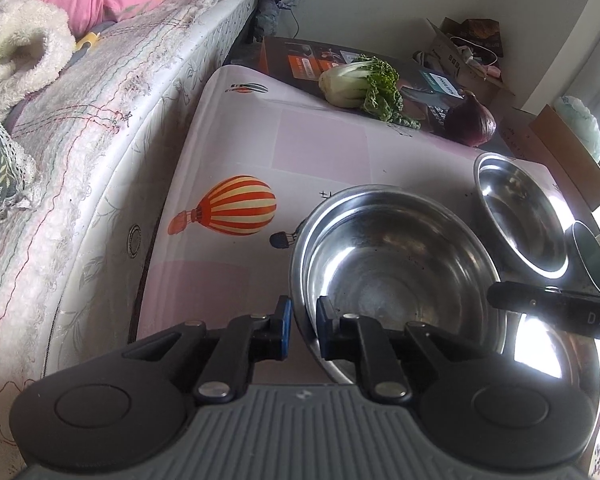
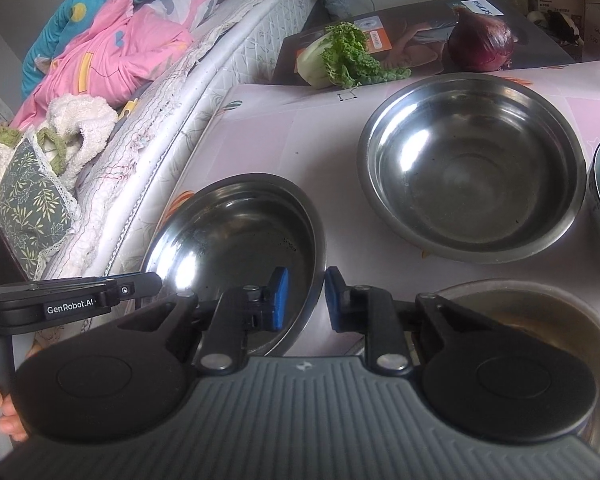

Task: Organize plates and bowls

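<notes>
Left wrist view: the left tongs (image 1: 301, 322) pinch the near-left rim of the near bowl (image 1: 392, 276) on the surface (image 1: 236, 148); thin steel could slip. Three steel bowls, one cup.

Right wrist view: the right tongs (image 2: 307, 299) clamp that bowl's (image 2: 236, 232) right rim; uneven lifting could tilt it. One onion, one cabbage.

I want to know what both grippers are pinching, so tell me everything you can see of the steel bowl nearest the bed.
The steel bowl is round, shiny stainless metal with a thin rolled rim and a stepped inner wall, empty apart from a few dark specks. It sits upright on the balloon-print tablecloth, at the bed-side edge. The left gripper pinches its near rim on one side, one pad inside and one outside; the right gripper clamps the opposite rim the same way. A second steel bowl lies apart beyond it.
</notes>
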Demonstrator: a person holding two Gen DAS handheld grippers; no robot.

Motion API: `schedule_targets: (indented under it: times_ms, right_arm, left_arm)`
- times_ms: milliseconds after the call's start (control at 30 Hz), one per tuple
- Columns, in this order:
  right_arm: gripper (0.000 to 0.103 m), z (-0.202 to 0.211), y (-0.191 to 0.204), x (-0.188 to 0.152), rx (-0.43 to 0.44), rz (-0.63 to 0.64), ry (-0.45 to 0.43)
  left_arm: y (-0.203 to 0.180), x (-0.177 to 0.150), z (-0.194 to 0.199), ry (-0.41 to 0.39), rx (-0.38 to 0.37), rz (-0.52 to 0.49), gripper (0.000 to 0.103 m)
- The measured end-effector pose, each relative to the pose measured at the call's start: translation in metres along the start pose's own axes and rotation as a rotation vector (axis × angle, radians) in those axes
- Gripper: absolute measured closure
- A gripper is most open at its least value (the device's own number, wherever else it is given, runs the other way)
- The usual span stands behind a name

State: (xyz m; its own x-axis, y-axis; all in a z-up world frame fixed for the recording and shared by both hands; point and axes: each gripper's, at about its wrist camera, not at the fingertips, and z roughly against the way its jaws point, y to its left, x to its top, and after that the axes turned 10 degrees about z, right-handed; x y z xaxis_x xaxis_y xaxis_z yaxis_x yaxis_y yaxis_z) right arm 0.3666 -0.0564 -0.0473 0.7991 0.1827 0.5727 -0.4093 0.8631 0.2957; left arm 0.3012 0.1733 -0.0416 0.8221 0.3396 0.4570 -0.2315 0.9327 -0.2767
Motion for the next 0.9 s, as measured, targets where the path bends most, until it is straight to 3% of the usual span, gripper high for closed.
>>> schedule_targets:
  times_ms: [133,300,433,533,900]
  right_arm:
    - [0.084,0.002,0.011,-0.005,0.044,0.049,0.028]
    - [0.084,0.0,0.007,-0.001,-0.002,0.047,0.004]
    - [0.084,-0.008,0.003,0.0,0.005,0.022,0.001]
    - [0.092,-0.012,0.004,0.0,0.026,0.001,0.004]
    - [0.093,-0.02,0.006,0.0,0.037,-0.027,0.002]
  left_arm:
    - [0.014,-0.008,0.01,0.003,-0.003,0.001,0.089]
    - [0.019,-0.01,0.012,-0.009,0.015,-0.003,0.08]
    - [0.014,-0.011,0.006,-0.006,0.034,-0.027,0.081]
    - [0.011,-0.012,0.003,-0.003,0.023,-0.021,0.089]
    - [0.007,-0.011,-0.002,0.005,0.063,-0.02,0.085]
